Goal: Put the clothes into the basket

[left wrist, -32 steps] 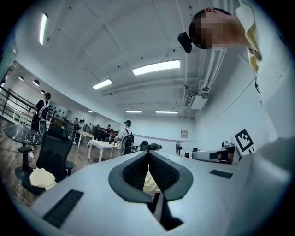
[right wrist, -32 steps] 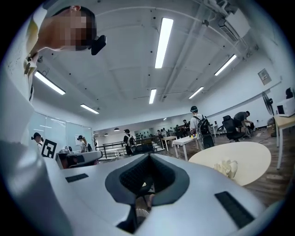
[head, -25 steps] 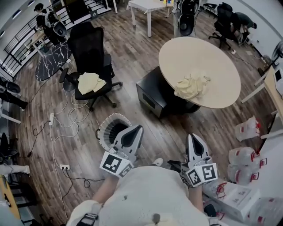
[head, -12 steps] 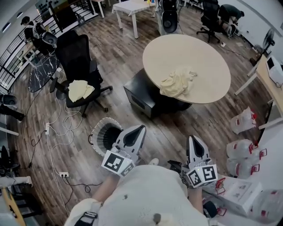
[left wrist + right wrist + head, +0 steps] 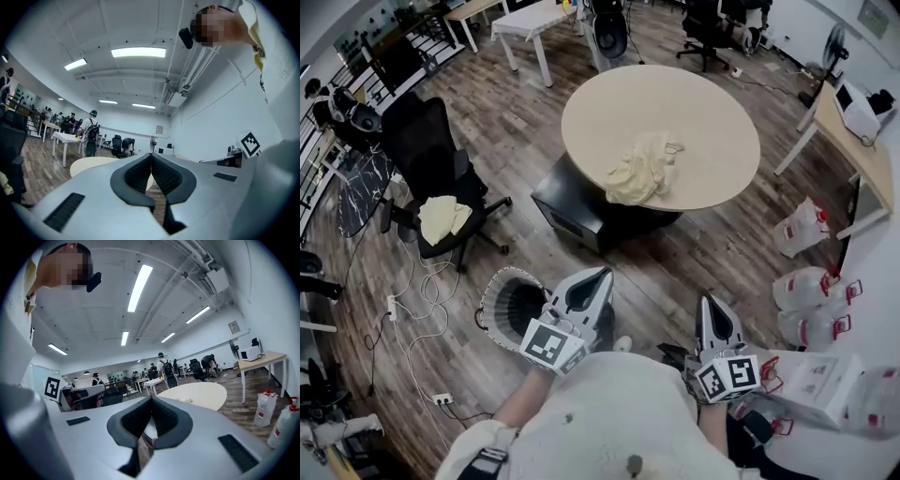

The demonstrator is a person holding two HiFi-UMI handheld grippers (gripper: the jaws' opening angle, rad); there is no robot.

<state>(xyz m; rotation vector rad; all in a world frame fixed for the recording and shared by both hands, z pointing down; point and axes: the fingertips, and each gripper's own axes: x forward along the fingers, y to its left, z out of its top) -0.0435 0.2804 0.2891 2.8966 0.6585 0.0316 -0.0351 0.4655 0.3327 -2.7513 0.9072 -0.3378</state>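
Clothes (image 5: pixel 642 169) first: a cream, crumpled bundle lies on the round counter (image 5: pixel 694 103), toward the counter's near edge and a little left of its middle. A second piece, a pale yellow garment (image 5: pixel 442 217), sits on the seat of a black office chair (image 5: pixel 422 150), well to the left of the counter. And there's the basket (image 5: pixel 490 298), round, pale-walled and dark inside. It stands on the wood floor (image 5: pixel 712 244) off the counter's near left side, clear of it. A black cabinet (image 5: pixel 572 202) is tucked under the counter's left edge, between the counter and the basket.

Both grippers are held low in front of the person, on the near side of the counter and well short of it. The left gripper (image 5: pixel 600 274) (image 5: pixel 151 157) shows its tip just beside the basket's right rim in the head view. In the left gripper view its fingers are pressed together with nothing between them. The right gripper (image 5: pixel 712 302) (image 5: pixel 151 399) is off the counter's near right. In the right gripper view its fingers meet at the tips too, holding nothing, and the counter with its bundle lies ahead of them. Clear plastic jugs (image 5: pixel 802 286) stand on the floor to the counter's right.
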